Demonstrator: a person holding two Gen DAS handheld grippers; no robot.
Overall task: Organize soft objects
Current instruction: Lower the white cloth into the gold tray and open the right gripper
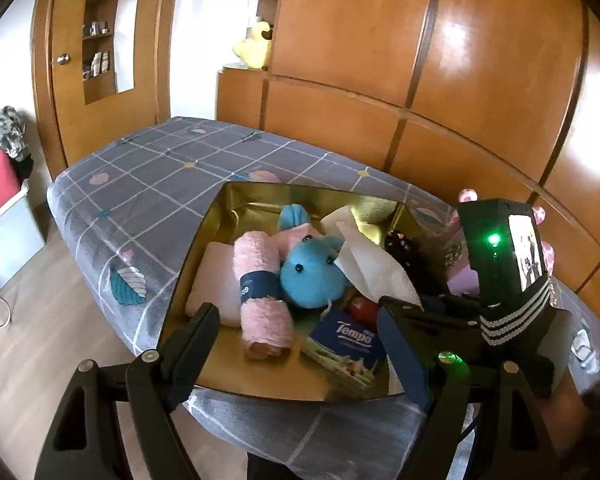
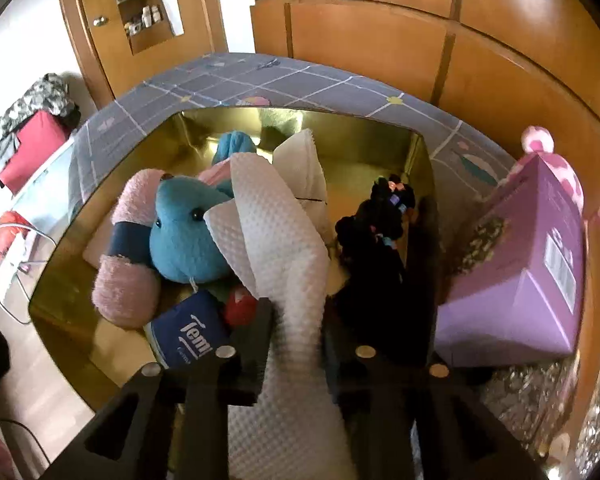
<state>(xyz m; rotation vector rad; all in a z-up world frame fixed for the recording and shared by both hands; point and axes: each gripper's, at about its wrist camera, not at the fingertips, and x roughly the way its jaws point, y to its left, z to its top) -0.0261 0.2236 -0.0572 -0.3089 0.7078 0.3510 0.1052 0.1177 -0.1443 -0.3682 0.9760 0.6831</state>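
My right gripper (image 2: pixel 296 320) stands narrowly parted, the white embossed cloth (image 2: pixel 276 240) lying between its jaws and draping into the gold box (image 2: pixel 100 320). My left gripper (image 1: pixel 296 344) is wide open, holding nothing, above the box's near rim. Inside lie a tissue pack (image 1: pixel 348 340), rolled pink towel (image 1: pixel 260 280) and blue plush (image 1: pixel 312 276). Beyond: the checked bedspread (image 1: pixel 160 168).

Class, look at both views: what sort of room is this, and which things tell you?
Probably a bedroom: a bed under a patterned sheet, wooden wardrobe doors behind it, and a yellow plush toy on a ledge.
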